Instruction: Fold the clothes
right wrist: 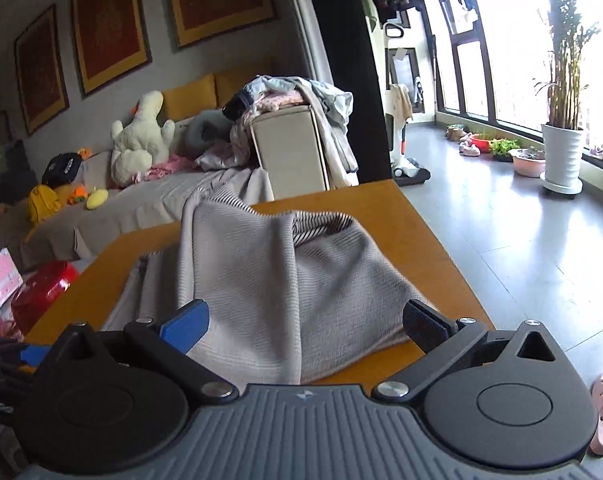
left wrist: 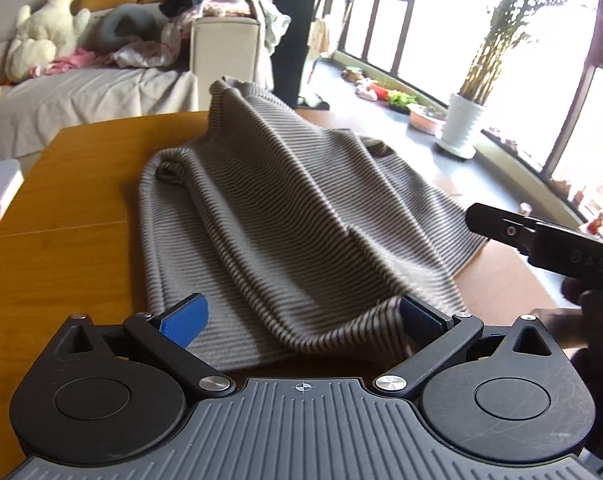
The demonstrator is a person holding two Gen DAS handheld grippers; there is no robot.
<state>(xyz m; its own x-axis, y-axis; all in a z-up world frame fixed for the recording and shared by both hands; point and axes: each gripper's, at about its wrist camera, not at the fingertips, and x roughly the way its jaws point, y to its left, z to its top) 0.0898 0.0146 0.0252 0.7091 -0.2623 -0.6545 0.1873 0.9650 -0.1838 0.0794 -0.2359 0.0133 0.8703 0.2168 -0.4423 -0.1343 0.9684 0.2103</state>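
Your left gripper (left wrist: 301, 320) has its jaws spread wide, blue pads apart, a raised fold of the striped grey garment (left wrist: 285, 208) brushing the right-hand pad but nothing pinched. Your right gripper (right wrist: 305, 326) is the same story, jaws released and wide, hovering at the near hem of that garment, which lies bunched and ridged across the middle of the wooden tabletop (left wrist: 61, 216), its far end draping over the back edge. Beyond it sits the sofa (right wrist: 149, 204) with a white plush toy (right wrist: 141, 140) and a heap of laundry (right wrist: 285, 96), and a potted plant (right wrist: 561, 152) stands by the window.
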